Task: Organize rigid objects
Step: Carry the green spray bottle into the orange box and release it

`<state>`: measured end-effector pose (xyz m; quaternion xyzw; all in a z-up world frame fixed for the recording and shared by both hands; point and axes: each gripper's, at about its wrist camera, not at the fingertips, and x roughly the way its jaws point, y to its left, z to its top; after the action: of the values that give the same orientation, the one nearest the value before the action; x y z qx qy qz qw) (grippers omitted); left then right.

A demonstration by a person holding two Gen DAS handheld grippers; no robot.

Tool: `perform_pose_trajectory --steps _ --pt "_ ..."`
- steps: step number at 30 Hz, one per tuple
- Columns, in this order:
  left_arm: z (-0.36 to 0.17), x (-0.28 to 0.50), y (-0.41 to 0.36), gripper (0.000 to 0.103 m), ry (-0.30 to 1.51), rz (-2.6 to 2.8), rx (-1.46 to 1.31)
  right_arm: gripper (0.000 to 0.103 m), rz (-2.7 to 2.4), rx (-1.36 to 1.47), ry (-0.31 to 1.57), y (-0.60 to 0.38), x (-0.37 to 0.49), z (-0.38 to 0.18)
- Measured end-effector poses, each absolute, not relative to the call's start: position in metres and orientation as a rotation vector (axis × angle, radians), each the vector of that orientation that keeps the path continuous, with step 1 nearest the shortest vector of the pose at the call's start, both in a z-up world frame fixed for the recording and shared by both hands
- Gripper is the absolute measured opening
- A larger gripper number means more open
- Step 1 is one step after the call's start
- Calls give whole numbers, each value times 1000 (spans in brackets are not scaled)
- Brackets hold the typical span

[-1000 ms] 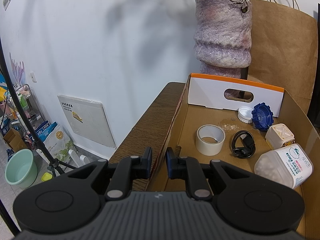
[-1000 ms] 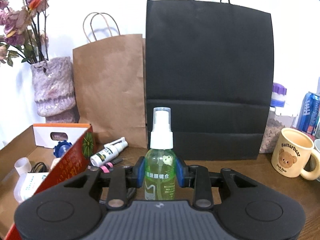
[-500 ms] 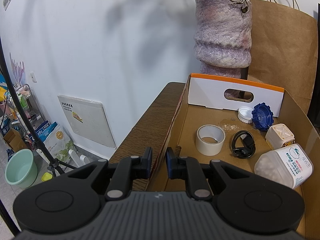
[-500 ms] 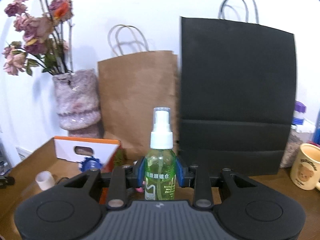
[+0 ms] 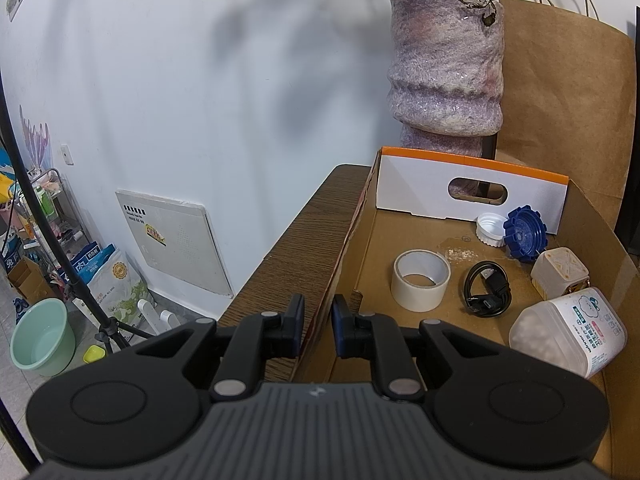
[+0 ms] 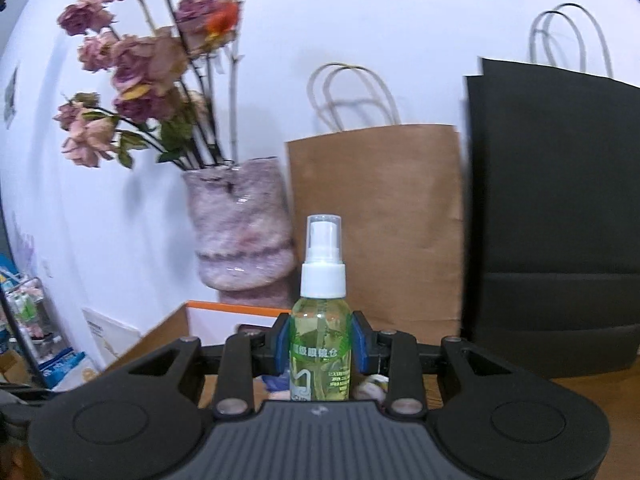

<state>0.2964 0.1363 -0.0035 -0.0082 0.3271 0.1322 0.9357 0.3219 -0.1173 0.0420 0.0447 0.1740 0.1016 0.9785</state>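
Spray bottle [image 6: 320, 336], green with a white pump cap, is found clenched upright between the blue pads of the right tool [image 6: 320, 346] at lower centre of the right wrist view, off the bench and in front of the cardboard box [image 6: 168, 330] at lower left. The left tool [image 5: 317, 330] is seen at lower centre of its view, clamped on the near wall of the box [image 5: 592, 216].

Sorting is judged partly done. Six items are counted in the box: one tape roll [image 5: 421, 279], one coiled black cable [image 5: 487, 287], one white cap [image 5: 491, 229], one blue cap [image 5: 525, 237], one cream tub [image 5: 559, 274], one white jar [image 5: 570, 330] on its side. One bottle remains to be deposited.
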Motion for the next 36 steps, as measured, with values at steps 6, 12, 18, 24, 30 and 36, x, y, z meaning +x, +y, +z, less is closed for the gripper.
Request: perform_pose_trajectory --steps 6,12,18,24,30,36 --pt "-3 296 136 16 668 271 -15 30 276 72 364 -86 329 45" --pt "-3 296 136 15 668 270 -16 30 344 27 386 -59 335 44" --pt "-2 297 137 15 666 270 -13 30 380 -19 431 -40 340 35" --pt "-2 297 137 15 666 270 -12 30 377 -9 435 -42 341 35" --pt "-2 296 137 15 665 270 -11 37 394 17 432 -46 342 35" --pt "-3 296 137 15 664 271 -11 91 382 12 400 -47 338 38"
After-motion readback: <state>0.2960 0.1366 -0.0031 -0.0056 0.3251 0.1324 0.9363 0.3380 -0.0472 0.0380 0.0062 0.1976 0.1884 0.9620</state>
